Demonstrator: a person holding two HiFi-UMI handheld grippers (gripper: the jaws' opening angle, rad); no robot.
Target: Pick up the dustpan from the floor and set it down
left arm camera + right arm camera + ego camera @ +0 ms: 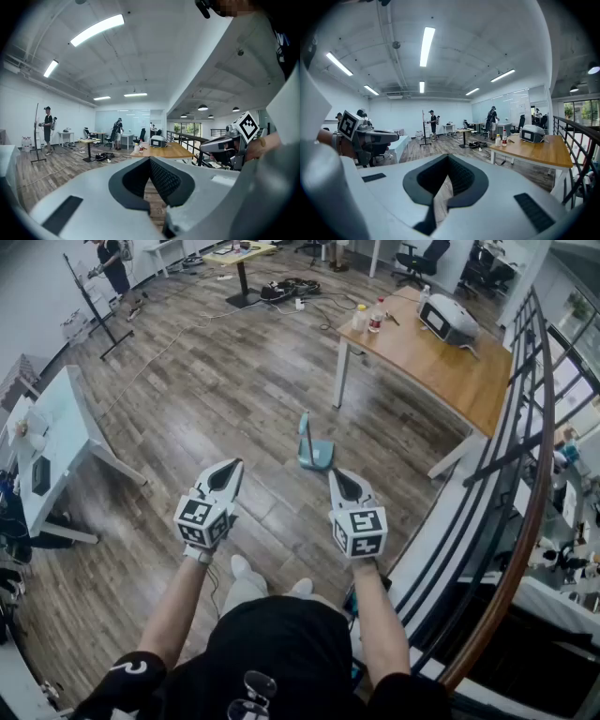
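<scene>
On the wooden floor (pixel 216 381) just ahead of the person, near the table (pixel 450 367) leg, sits the teal dustpan (pixel 321 456), untouched. The left gripper (pixel 228 472) and right gripper (pixel 339 480) hover short of it, both with jaws pressed together on nothing. I'd say the nearer right one should spread its jaws first, sink low, then come square across the handle (pixel 305 430) and clamp before lifting. That handle is the long axis and stands nearly upright, with the tray flat at its foot. I cannot tell which way its mouth faces.
</scene>
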